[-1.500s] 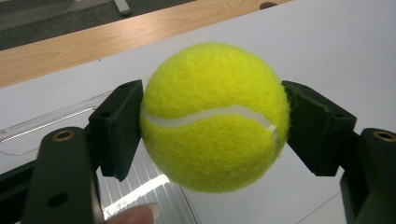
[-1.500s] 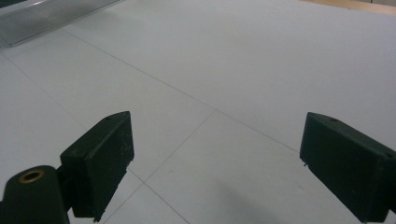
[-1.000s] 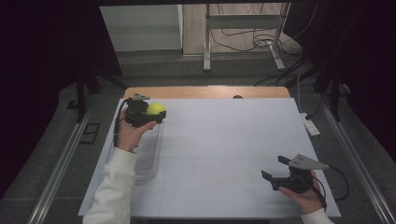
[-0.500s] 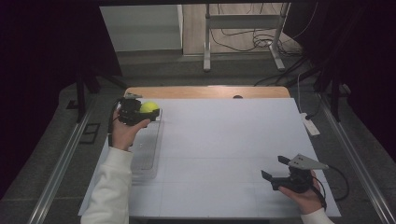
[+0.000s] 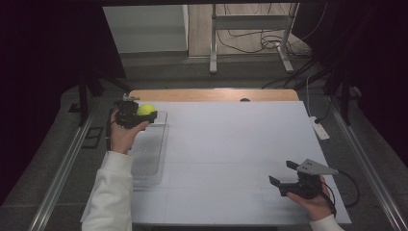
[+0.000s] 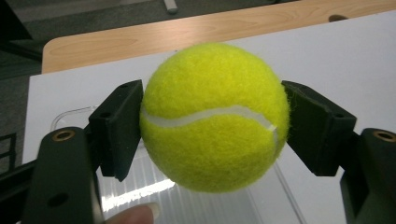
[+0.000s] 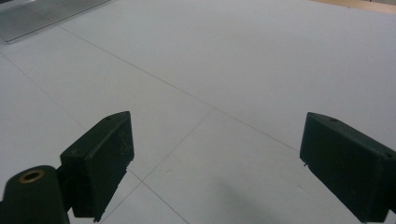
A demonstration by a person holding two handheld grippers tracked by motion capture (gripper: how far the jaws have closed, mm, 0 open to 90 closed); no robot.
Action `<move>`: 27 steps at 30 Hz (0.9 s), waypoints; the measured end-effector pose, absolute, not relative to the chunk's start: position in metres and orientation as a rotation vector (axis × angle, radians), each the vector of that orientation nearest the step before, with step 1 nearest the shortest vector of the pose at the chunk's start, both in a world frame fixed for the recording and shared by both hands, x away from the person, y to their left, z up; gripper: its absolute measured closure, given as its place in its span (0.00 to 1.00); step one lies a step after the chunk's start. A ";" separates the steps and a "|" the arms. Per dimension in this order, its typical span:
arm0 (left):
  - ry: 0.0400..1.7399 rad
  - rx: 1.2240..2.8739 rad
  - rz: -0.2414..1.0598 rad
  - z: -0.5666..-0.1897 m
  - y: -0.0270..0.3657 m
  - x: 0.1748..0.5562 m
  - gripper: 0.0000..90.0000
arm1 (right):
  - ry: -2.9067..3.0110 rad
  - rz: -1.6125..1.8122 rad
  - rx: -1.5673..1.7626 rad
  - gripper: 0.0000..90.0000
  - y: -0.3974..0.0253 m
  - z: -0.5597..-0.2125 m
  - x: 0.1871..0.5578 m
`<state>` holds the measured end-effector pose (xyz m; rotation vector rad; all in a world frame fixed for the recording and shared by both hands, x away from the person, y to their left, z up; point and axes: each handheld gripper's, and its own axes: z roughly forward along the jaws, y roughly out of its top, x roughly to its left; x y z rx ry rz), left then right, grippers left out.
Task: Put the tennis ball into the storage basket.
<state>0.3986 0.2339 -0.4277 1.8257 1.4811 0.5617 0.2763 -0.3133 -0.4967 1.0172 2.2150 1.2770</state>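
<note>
**Over the tray, ball pinched in the left gripper**

Up top, the left gripper (image 5: 144,115) holds the tennis ball (image 5: 146,109) over the far end of the clear tray (image 5: 146,163). Left gripper view: both pads squeeze the ball's sides, and fuzzy felt could slip and bounce off the tray. Right gripper view: the right gripper (image 7: 215,163) has its jaws wide apart, holding nothing, over the white table (image 7: 233,56).

A white sheet (image 5: 231,154) covers the table, faint fold lines crossing it. At 12 o'clock a bare wooden strip (image 5: 192,95) of the top shows, with a small dark hole (image 5: 245,100) in it. A white power strip (image 5: 319,129) lies off the sheet at 3 o'clock. Beyond, at 12 — a metal stand (image 5: 212,43) with loose cables (image 5: 250,41) on the floor; a white panel (image 5: 144,29) at 11. A metal rail (image 5: 62,168) runs at 8 o'clock.
</note>
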 end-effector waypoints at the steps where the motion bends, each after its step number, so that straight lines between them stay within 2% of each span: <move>1: 1.486 1.825 0.561 -0.428 0.235 0.399 0.29 | 2.215 1.277 1.018 0.11 -0.313 -0.497 0.276; 27: 1.577 1.840 0.618 -0.442 0.253 0.408 0.29 | 2.218 1.274 1.022 0.11 -0.313 -0.497 0.277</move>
